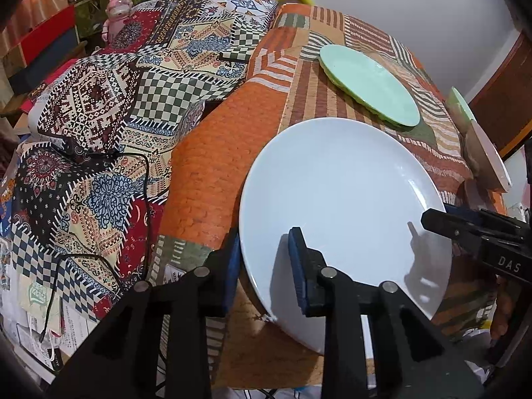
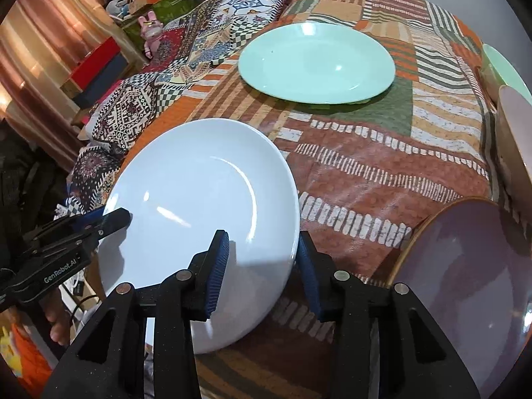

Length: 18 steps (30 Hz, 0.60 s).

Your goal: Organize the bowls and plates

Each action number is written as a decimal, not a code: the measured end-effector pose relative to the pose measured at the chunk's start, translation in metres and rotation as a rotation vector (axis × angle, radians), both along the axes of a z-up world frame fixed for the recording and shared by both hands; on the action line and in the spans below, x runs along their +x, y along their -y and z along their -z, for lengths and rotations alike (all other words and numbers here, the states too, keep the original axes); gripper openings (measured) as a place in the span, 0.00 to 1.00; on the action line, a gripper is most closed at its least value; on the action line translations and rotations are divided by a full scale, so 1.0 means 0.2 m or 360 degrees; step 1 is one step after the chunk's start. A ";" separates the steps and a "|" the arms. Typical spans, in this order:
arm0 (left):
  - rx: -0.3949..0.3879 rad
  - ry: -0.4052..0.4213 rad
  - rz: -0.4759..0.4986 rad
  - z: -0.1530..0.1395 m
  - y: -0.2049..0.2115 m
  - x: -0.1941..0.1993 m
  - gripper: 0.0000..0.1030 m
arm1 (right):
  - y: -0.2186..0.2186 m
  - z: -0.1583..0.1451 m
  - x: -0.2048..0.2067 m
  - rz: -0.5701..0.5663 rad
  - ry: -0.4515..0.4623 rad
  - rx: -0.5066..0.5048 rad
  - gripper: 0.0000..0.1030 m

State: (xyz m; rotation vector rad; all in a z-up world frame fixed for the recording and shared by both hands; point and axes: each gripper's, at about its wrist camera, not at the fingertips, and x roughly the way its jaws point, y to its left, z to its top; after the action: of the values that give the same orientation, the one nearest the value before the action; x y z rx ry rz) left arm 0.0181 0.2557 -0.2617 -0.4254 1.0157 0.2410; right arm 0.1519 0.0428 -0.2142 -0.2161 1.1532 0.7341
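Both black two-finger grippers clamp the round white ceramic plate (image 2: 199, 206) by opposite rims: left gripper (image 1: 264, 266) lower centre, right gripper (image 2: 262, 266) lower centre, jaws narrowly parted

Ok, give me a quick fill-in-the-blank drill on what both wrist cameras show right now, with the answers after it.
1. Both grippers straddle the rim of the ____ plate.
2. Farther back on the patchwork cloth lies a ____ plate, touched by neither gripper.
3. The left gripper and right gripper sit on ____ sides of the same plate.
4. Beside the right gripper, at the frame's lower right, is a ____ dish.

Missing words: white; green; opposite; purple
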 end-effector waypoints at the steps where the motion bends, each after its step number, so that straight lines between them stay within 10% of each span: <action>1: 0.0001 0.0001 0.0000 0.00 0.00 0.00 0.27 | 0.00 0.00 0.00 0.0002 0.0005 0.0000 0.37; 18: 0.0071 -0.0030 -0.0027 -0.06 0.04 -0.01 0.26 | 0.02 -0.04 -0.03 0.0046 0.0084 0.0055 0.32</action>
State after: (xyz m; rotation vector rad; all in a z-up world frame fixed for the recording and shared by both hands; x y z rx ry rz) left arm 0.0167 0.2482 -0.2504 -0.3921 1.0236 0.2824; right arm 0.1462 0.0390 -0.2063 -0.1885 1.0910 0.7181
